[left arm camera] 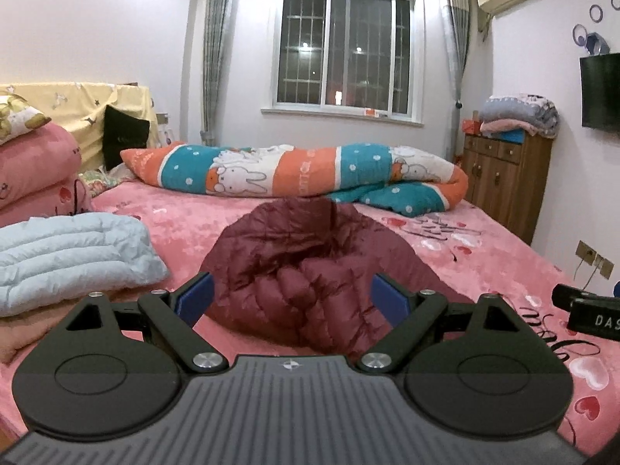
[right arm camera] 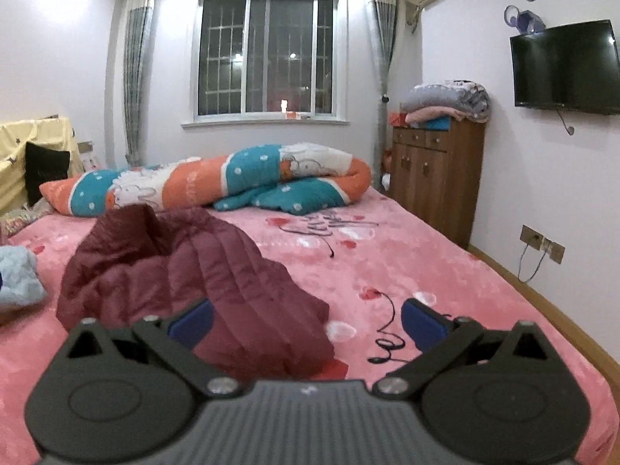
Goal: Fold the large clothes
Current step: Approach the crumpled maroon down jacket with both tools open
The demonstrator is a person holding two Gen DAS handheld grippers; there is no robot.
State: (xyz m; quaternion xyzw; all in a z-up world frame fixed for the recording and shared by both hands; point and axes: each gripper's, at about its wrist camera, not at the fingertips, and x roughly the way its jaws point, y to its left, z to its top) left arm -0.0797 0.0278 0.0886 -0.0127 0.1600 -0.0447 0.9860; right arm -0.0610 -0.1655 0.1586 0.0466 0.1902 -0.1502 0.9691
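Maroon puffer jacket [left arm camera: 306,267] lies crumpled on pink bed [right arm camera: 445,271]; both grippers' fingers [left arm camera: 193,298] released.

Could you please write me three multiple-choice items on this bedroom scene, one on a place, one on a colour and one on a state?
1. Where does the folded light-blue quilt lie relative to the jacket in the left wrist view?
A. to its left
B. on top of it
C. to its right

2. What colour is the jacket?
A. yellow
B. dark red
C. green

3. How do the left tongs and right tongs stand?
A. both shut on the jacket
B. one open, one shut
C. both open

Answers: 1 A, it sits at the bed's left side; 2 B, the puffy fabric is maroon; 3 C, the blue pads stand wide apart, gripping nothing.
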